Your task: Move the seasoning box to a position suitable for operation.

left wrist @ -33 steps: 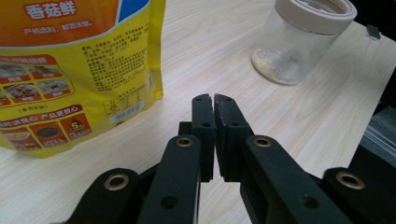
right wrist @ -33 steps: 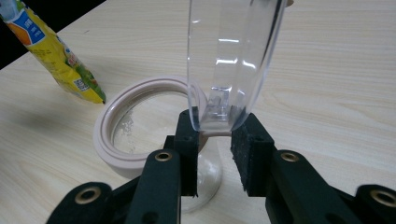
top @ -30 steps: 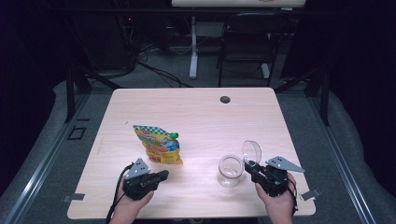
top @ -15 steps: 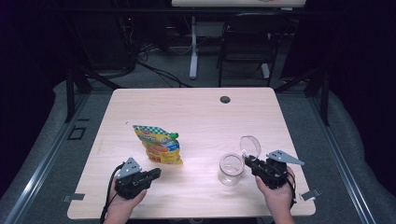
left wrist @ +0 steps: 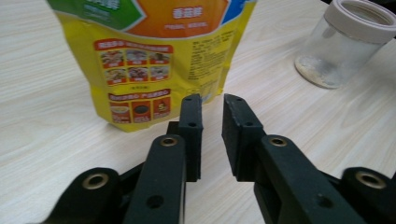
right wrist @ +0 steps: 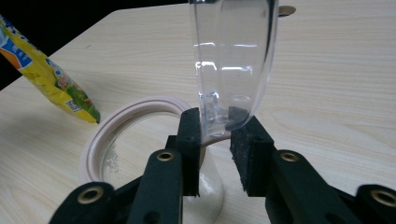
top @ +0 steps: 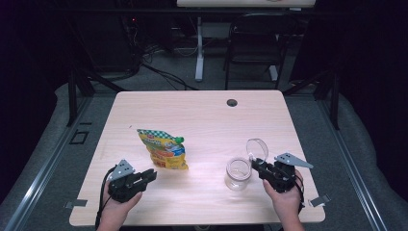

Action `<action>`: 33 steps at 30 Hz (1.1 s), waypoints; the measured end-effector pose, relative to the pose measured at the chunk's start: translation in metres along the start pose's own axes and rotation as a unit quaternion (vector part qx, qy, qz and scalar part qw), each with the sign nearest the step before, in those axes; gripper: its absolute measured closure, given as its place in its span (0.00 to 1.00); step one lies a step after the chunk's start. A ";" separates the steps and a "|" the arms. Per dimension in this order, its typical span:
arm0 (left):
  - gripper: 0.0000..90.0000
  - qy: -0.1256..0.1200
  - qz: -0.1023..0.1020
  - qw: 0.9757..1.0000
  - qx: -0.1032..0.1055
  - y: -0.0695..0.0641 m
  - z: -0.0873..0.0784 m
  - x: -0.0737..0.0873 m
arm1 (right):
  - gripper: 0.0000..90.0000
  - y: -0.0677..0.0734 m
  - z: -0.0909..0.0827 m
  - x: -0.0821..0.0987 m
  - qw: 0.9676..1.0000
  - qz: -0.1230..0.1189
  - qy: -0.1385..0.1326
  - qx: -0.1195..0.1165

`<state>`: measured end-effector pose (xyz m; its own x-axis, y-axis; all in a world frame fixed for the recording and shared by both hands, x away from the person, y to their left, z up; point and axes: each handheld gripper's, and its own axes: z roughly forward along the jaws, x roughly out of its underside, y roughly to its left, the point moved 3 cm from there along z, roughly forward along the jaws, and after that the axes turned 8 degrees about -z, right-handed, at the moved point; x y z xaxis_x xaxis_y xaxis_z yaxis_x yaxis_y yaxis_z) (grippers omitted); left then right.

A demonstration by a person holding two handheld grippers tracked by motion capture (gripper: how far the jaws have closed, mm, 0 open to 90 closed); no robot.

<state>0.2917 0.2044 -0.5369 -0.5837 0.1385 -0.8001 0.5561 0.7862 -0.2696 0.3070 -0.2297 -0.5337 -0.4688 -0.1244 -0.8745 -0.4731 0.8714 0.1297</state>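
The jar (top: 238, 172) stands on the tabletop (top: 202, 115) near its front right, its clear lid (top: 257, 149) flipped upright. The right tool (top: 260, 167) pinches the lid's lower edge, jaws narrow. The pouch (top: 163, 149) lies left of the jar. The left tool (left wrist: 212, 121), empty and just short of the pouch's bottom edge, has just been opening and is still narrow. The step looks like fetching the pouch to fill the jar; next, the left tool must widen and close on the pouch.

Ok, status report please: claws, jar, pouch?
Left claw open, just opening, empty, near pouch. Right claw holds lid of open jar. Nothing in the way.
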 end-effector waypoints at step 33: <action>0.60 0.007 -0.014 1.000 -0.001 0.061 0.028 -0.020 | 0.70 -0.007 -0.039 0.029 0.999 0.013 -0.004 0.029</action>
<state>0.3543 0.2329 -0.5527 -0.6072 0.1235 -0.7849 0.5372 0.7917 -0.2910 0.2680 -0.2578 -0.5418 -0.4747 -0.0978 -0.8747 -0.4172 0.9001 0.1258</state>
